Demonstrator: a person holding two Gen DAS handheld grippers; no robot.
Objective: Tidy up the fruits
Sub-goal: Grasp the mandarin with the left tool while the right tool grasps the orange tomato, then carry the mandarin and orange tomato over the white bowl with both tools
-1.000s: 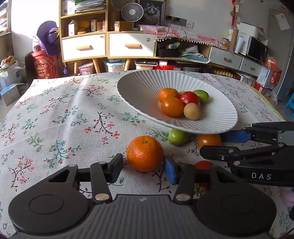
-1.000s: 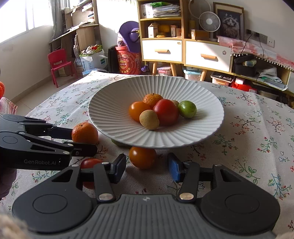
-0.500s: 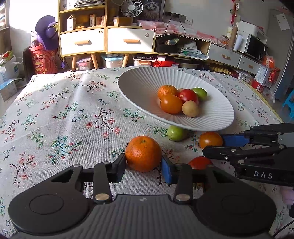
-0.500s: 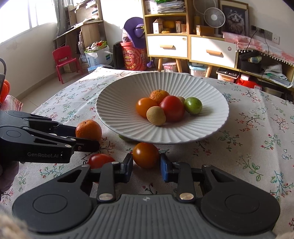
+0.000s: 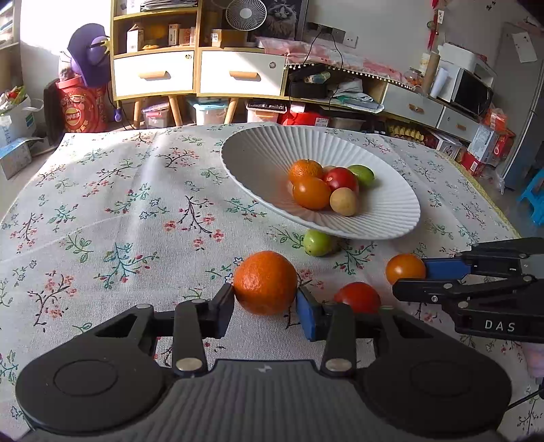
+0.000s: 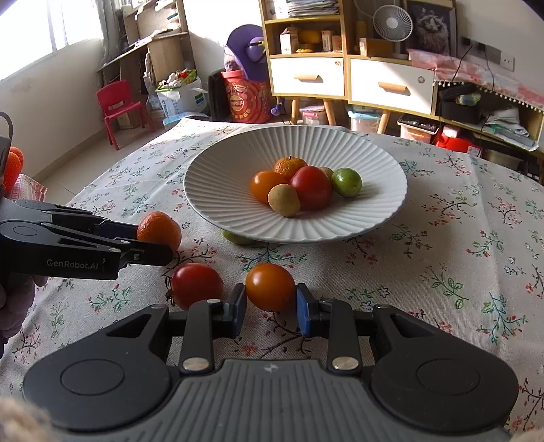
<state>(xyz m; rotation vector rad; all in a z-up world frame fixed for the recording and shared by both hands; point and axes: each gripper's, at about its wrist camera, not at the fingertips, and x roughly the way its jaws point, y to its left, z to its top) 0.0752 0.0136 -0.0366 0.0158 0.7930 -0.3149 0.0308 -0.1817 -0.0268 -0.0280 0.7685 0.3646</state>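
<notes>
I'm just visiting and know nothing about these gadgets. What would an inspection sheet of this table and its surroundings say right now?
Surface: floral tablecloth covering the table.
Job's things: white ribbed plate holding six or so small fruits; on the cloth, a mandarin, an orange tomato, a red tomato and a green fruit by the plate's edge.
Clutter: nothing seen on the table.
Grippers: left gripper shut on the mandarin; right gripper shut on the orange tomato; both have just been closing.
Cables: wires hanging from wall sockets.
Surroundings: drawer cabinet, fan, red chair, microwave.
</notes>
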